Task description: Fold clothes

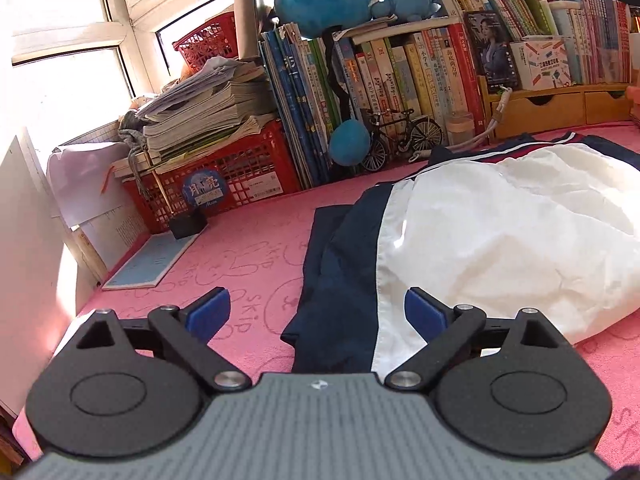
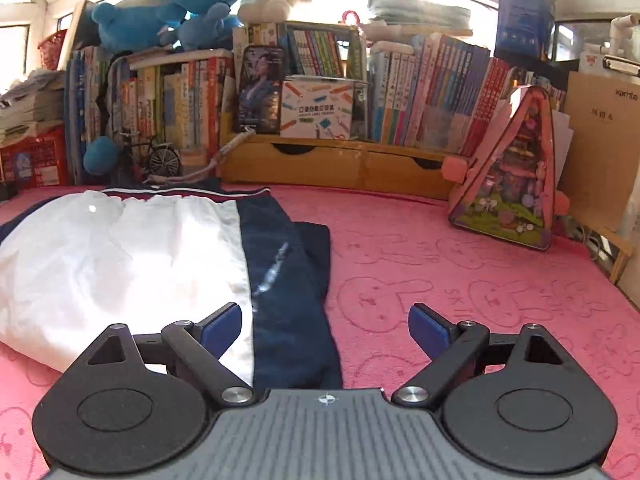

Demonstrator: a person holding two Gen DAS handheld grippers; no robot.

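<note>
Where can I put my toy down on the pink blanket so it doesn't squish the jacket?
There is bare pink blanket right of the jacket, up to the pink triangular case. More lies left of the jacket, between it and the blue notebook. The back is crowded: the red crate, the toy bicycle and the wooden drawers.

Sunlit windows (image 1: 60, 20) behind crowded bookshelves (image 2: 420, 88); a pink rabbit-print cover (image 2: 460, 280) spreads below.
</note>
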